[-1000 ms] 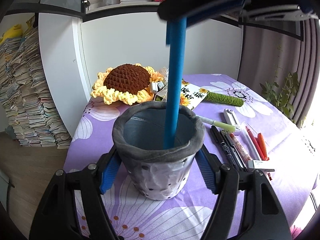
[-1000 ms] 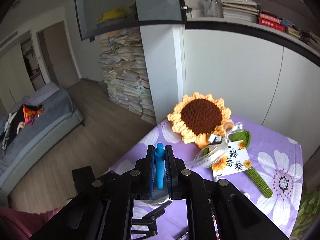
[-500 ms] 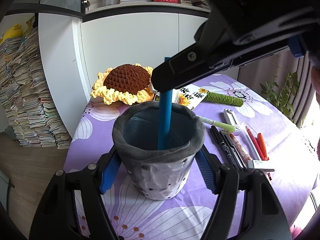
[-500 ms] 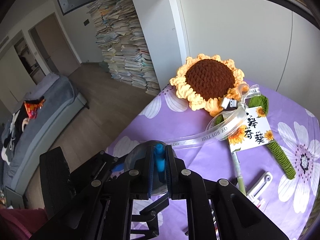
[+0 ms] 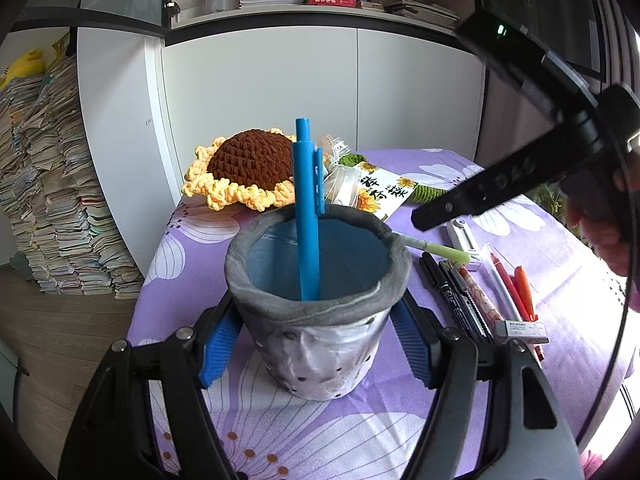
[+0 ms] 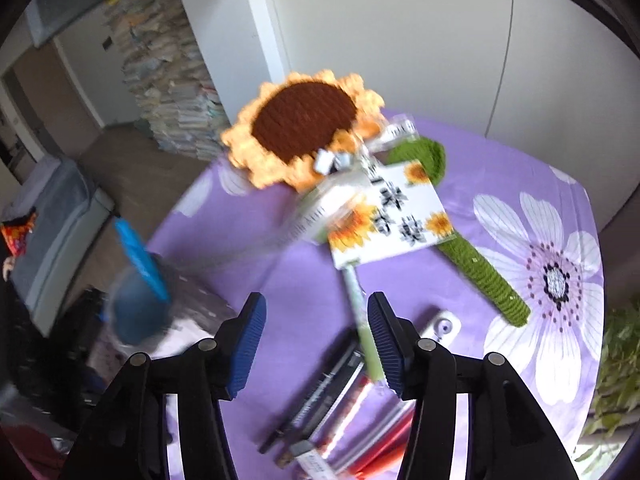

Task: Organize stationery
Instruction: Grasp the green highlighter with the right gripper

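My left gripper (image 5: 316,344) is shut on a grey fabric-lined pen holder (image 5: 320,332) standing on the purple flowered tablecloth. A blue pen (image 5: 306,216) stands upright inside it, free of any grip. My right gripper (image 6: 316,344) hangs over the cloth to the right of the holder (image 6: 140,320); its jaws are opening and nothing is between them. Below it lie a green pen (image 6: 362,320), black markers (image 6: 320,392) and red pens. In the left wrist view its black body (image 5: 500,184) shows at the upper right, held by a hand (image 5: 600,224).
A crochet sunflower (image 5: 248,172) with a printed card (image 5: 380,190) lies at the table's far side. A white cutter (image 5: 464,236) and an eraser (image 5: 520,330) lie among the pens. White cabinets stand behind; stacks of papers (image 5: 52,200) stand on the floor at left.
The right gripper lowered the blue pen into the holder, let it go and swung right and down over the pens on the cloth. The left gripper and holder stayed still.
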`<action>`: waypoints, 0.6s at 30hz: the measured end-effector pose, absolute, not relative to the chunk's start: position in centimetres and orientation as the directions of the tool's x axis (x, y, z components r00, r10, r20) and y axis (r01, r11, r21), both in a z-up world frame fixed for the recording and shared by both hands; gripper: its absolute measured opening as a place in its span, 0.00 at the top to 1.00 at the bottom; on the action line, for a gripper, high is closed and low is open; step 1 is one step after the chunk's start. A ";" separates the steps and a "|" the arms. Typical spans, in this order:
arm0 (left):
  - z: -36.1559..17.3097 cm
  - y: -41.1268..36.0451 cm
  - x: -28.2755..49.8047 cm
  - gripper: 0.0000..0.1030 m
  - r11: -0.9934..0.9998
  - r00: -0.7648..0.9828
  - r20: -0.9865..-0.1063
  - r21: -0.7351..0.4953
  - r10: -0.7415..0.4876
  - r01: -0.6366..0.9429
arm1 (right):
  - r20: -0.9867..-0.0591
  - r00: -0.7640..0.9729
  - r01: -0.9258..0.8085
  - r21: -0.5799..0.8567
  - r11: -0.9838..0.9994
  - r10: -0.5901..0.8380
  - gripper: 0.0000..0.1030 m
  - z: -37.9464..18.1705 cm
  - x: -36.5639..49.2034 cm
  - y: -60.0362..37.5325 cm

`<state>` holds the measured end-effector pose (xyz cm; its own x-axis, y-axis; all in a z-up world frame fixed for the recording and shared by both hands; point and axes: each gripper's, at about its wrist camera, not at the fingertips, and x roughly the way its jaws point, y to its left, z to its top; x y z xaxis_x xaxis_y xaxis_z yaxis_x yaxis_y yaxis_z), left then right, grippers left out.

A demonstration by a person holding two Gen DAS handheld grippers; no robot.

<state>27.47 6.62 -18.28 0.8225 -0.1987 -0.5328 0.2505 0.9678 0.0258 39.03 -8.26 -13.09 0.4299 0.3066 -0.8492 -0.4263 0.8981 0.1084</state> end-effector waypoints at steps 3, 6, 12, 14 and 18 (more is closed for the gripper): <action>-18.3 6.6 27.5 0.32 0.968 0.822 -0.534 0.025 -0.198 0.250 | -0.884 0.390 -0.392 0.095 0.915 0.258 0.48 -16.0 40.6 -8.8; -18.3 6.6 27.5 0.32 0.968 0.822 -0.534 0.025 -0.198 0.250 | -0.891 0.379 -0.397 0.090 0.913 0.252 0.48 -17.2 41.6 -8.8; -18.3 6.6 27.5 0.32 0.968 0.822 -0.534 0.025 -0.199 0.250 | -0.892 0.404 -0.457 -0.005 0.890 0.203 0.48 -18.2 42.9 -6.6; -18.3 6.6 27.5 0.32 0.968 0.822 -0.534 0.025 -0.198 0.250 | -0.898 0.394 -0.469 -0.015 0.883 0.194 0.48 -18.6 43.4 -5.8; -18.3 6.6 27.5 0.32 0.968 0.822 -0.534 0.025 -0.199 0.250 | -0.902 0.390 -0.477 -0.026 0.879 0.185 0.52 -19.3 44.1 -4.8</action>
